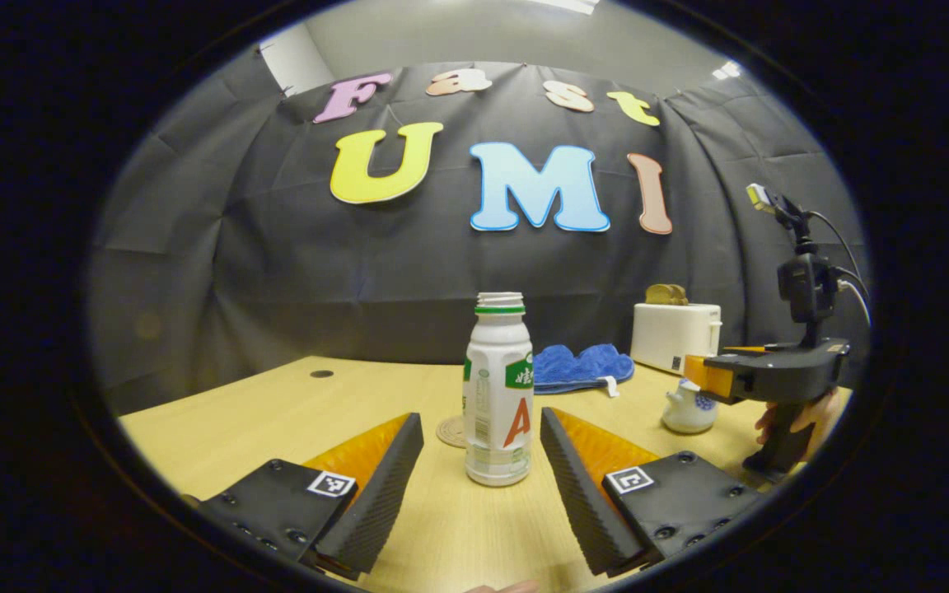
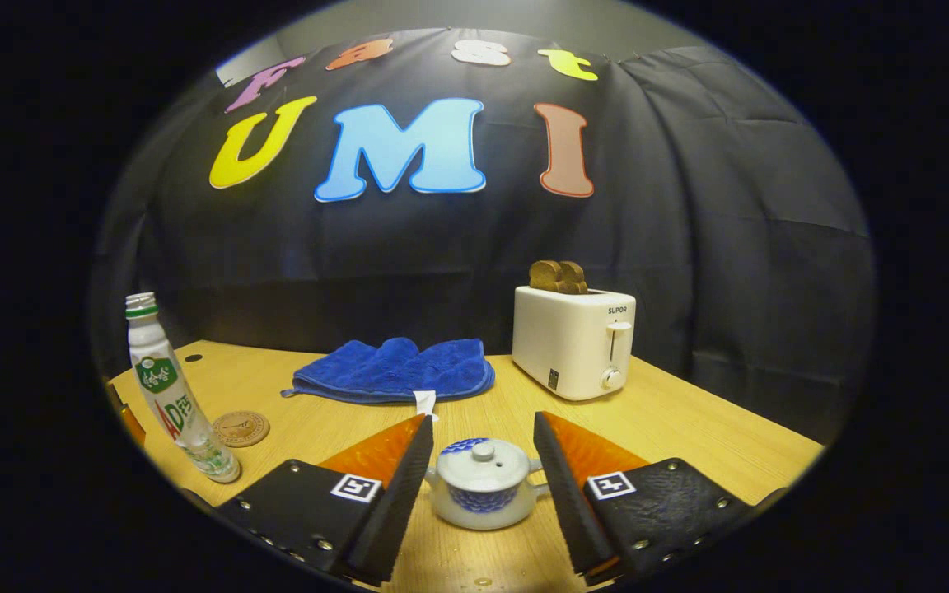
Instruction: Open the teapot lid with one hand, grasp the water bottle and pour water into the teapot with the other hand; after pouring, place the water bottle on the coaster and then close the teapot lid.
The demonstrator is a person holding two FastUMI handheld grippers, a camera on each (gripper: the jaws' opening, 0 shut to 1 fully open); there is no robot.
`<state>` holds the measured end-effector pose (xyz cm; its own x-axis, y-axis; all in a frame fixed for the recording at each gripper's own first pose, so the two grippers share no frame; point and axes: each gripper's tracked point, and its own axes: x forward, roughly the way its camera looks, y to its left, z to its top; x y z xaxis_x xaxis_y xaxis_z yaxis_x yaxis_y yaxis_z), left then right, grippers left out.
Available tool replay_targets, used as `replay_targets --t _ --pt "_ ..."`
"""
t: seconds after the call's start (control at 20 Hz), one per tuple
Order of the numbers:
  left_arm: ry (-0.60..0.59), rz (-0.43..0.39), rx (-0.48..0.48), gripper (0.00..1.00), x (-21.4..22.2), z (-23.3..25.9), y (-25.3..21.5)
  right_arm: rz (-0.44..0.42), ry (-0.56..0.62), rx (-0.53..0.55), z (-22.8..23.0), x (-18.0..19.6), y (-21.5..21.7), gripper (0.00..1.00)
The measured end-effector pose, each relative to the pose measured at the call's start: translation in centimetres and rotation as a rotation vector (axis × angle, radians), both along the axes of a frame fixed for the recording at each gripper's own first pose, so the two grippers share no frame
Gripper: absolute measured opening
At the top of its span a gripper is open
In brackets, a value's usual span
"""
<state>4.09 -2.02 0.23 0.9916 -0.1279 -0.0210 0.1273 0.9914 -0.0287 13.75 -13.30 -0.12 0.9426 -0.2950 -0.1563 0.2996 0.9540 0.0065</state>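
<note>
On a pale wooden table, a small white teapot with blue patterning sits between the spread fingers of the right gripper, its lid on and neither finger touching it. Well to the teapot's left in the right gripper view, an uncapped white water bottle stands upright, with a round brown coaster lying flat on the table just beside it.

From the left gripper view, the same water bottle stands between the wide-apart fingers of the left gripper, with clear gaps on both sides; the coaster peeks out behind the bottle's base on its left. Farther right in that view, the right gripper is held by a hand just above the teapot.

Behind the teapot, a folded blue cloth lies near the back of the table, and a white toaster with two slices of brown bread standing in its slots sits to the cloth's right. Both also appear in the left gripper view: cloth and toaster.
</note>
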Motion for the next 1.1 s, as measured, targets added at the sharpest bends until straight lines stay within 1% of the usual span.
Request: replay_targets --t 0.05,0.1,0.15,0.3,0.35,0.4,0.5,0.55,0.75,0.8,0.85,0.95,1.1 --pt "0.001 0.003 0.002 1.00 0.0 0.0 0.1 0.005 0.010 0.013 -0.5 0.2 -0.1 0.46" --pt "0.000 0.006 0.005 1.00 0.3 0.0 0.2 0.004 0.024 0.013 -0.7 0.2 -0.1 0.46" --pt "0.001 0.007 0.011 1.00 0.4 -0.2 0.2 0.005 0.018 -0.002 -0.3 0.2 0.0 0.41" --pt "0.005 0.005 0.024 1.00 0.8 -0.3 0.2 0.046 0.020 -0.037 -0.7 0.6 0.8 0.41" --pt "0.011 0.002 0.025 1.00 0.9 -0.5 0.1 0.026 0.016 -0.059 -1.1 1.6 -0.1 0.28" --pt "0.017 0.000 0.025 1.00 0.9 -0.6 0.0 0.027 0.024 -0.064 -0.7 0.8 0.4 0.16" --pt "0.028 0.000 0.018 1.00 1.1 -0.9 0.1 0.034 0.021 -0.088 -0.5 0.6 0.4 0.16" --pt "0.025 0.001 0.015 1.00 1.0 -0.8 0.1 0.027 0.022 -0.081 -0.4 0.8 0.3 0.01" --pt "0.029 -0.018 0.022 1.00 1.5 -0.9 -0.9 0.051 -0.017 -0.102 0.9 0.4 0.8 0.02" --pt "0.027 -0.012 0.028 0.95 1.5 -0.8 -0.8 0.059 -0.043 -0.109 1.8 0.1 1.1 0.01" --pt "0.021 0.000 0.031 1.00 1.8 -0.7 -0.8 0.071 -0.065 -0.109 2.4 -0.1 1.6 0.02" --pt "0.006 0.020 0.025 1.00 2.3 -0.4 -0.6 0.092 -0.084 -0.102 2.7 -0.7 2.2 0.02" --pt "0.021 -0.009 0.021 1.00 4.1 -0.7 -1.6 0.110 -0.100 -0.115 3.1 -1.3 2.8 0.01"
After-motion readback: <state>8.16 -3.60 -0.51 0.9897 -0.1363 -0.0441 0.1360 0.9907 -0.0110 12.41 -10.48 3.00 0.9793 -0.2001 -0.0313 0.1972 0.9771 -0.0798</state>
